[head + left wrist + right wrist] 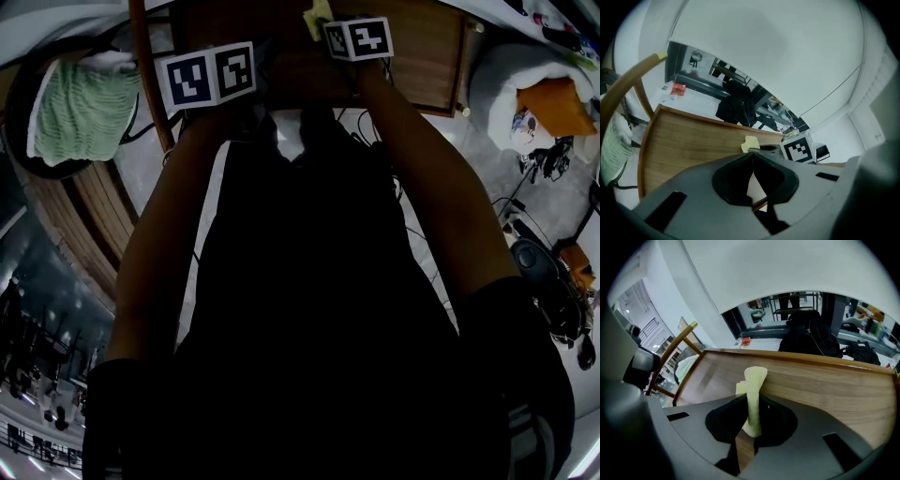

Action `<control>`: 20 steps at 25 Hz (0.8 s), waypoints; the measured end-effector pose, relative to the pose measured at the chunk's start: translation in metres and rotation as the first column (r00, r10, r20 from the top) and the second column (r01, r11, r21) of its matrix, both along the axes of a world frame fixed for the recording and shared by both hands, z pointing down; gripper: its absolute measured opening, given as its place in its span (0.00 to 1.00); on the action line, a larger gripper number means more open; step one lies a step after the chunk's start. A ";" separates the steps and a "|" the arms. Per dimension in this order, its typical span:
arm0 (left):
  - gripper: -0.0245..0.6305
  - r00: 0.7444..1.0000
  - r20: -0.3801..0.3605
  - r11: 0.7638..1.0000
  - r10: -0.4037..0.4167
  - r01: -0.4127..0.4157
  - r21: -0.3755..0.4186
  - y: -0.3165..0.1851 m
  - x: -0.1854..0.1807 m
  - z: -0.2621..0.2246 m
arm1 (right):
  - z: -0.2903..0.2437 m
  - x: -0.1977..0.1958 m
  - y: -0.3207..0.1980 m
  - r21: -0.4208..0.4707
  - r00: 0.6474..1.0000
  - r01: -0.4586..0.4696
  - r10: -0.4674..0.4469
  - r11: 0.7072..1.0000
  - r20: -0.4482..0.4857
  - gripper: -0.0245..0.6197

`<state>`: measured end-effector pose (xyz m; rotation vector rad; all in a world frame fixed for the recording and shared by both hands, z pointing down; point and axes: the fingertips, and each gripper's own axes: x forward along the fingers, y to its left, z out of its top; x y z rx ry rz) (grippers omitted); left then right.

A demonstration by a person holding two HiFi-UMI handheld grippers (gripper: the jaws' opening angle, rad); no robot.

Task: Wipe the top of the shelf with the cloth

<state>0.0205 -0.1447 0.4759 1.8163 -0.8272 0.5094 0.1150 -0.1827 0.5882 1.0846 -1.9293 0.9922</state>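
Jaws on the right gripper (751,401) were clamped on the cloth (754,376), which stuck up over the near part of the shelf (825,380) top. Couldn't tell if it was touching the wood. The left gripper (753,159) had its jaws pressed together on nothing, parked just beside. My guess was the trick would be tipping the right one down so the fabric lay flat, then dragging in long overlapping passes, corners included, without the hard tips scraping.

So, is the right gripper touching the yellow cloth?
Touching. In the right gripper view, the right gripper has its jaws shut on the cloth, pinching it.
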 end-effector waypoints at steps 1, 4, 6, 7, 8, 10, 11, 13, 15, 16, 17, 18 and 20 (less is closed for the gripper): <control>0.06 1.000 -0.002 1.000 0.005 -0.005 -0.001 0.001 0.008 0.001 | -0.001 0.011 0.001 0.002 1.000 -0.012 0.012 1.000 -0.004 0.12; 0.06 1.000 -0.009 1.000 0.026 -0.026 -0.004 0.003 0.032 0.003 | -0.002 0.043 0.005 0.007 0.999 -0.043 0.043 0.999 -0.013 0.12; 0.06 0.999 -0.013 0.999 0.041 -0.041 -0.001 0.003 0.047 0.004 | -0.002 0.062 0.007 0.008 0.998 -0.064 0.064 0.998 -0.014 0.12; 0.06 0.999 -0.015 0.999 0.047 -0.047 0.001 0.003 0.054 0.003 | -0.002 0.071 0.008 0.009 0.997 -0.072 0.073 0.997 -0.014 0.12; 0.06 0.998 -0.017 0.999 0.052 -0.052 0.002 0.002 0.061 0.003 | -0.002 0.079 0.008 0.010 0.997 -0.080 0.080 0.997 -0.014 0.12; 0.06 0.998 -0.020 0.998 0.060 -0.060 0.003 0.002 0.074 0.003 | -0.003 0.094 0.009 0.012 0.996 -0.093 0.093 0.996 -0.015 0.12; 0.06 0.998 -0.021 0.998 0.064 -0.064 0.002 0.002 0.081 0.004 | -0.004 0.102 0.010 0.013 0.995 -0.099 0.100 0.995 -0.017 0.12; 0.06 0.997 -0.023 0.997 0.073 -0.073 0.001 0.002 0.093 0.005 | -0.005 0.119 0.011 0.015 0.993 -0.114 0.114 0.993 -0.025 0.12; 0.06 0.997 -0.025 0.997 0.079 -0.079 -0.001 0.003 0.105 0.007 | -0.007 0.138 0.013 0.020 0.991 -0.131 0.132 0.991 -0.037 0.12; 0.06 0.996 -0.026 0.997 0.082 -0.083 -0.001 0.003 0.111 0.008 | -0.007 0.147 0.013 0.024 0.989 -0.140 0.141 0.990 -0.043 0.12; 0.06 0.996 -0.028 0.996 0.086 -0.086 0.001 0.002 0.116 0.008 | -0.008 0.156 0.013 0.028 0.987 -0.148 0.150 0.989 -0.050 0.12; 0.06 0.995 -0.031 0.996 0.090 -0.090 0.003 0.002 0.120 0.008 | -0.008 0.163 0.014 0.032 0.986 -0.156 0.157 0.987 -0.055 0.12; 0.06 0.995 -0.041 0.996 0.094 -0.094 0.004 0.002 0.128 0.008 | -0.008 0.177 0.014 0.038 0.983 -0.169 0.171 0.985 -0.065 0.12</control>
